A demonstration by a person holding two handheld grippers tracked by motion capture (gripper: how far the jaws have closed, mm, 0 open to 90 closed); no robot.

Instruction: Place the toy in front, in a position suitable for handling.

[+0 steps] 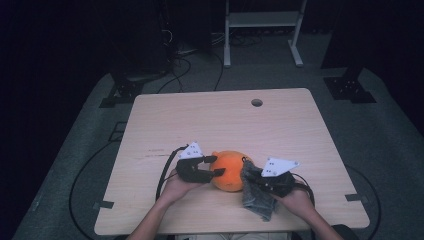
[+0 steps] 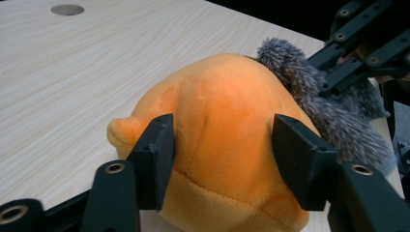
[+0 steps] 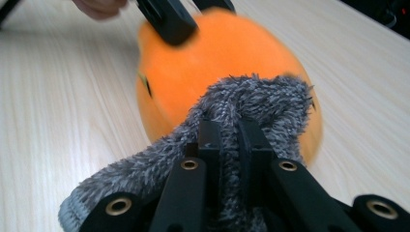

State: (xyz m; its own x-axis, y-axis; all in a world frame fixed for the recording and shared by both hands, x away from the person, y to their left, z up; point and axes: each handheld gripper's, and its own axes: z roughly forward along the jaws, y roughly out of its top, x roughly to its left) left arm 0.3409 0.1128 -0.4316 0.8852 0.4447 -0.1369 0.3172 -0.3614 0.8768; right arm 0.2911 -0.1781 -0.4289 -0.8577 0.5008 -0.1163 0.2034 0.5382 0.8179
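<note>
Near the table's (image 1: 150,125) front edge, the orange plush (image 1: 230,171) rests between the left gripper's (image 1: 214,166) pressing jaws. Right gripper (image 3: 227,135) pinches grey sock (image 3: 251,96); draw it over evenly.

Two forearms come in from the near edge. The left gripper (image 1: 216,166) points right, its jaws parted and pressed against the sides of a soft toy (image 1: 229,170). The right gripper (image 1: 255,181) points left, jaws clamped tight on a fuzzy cloth (image 1: 256,196).
</note>
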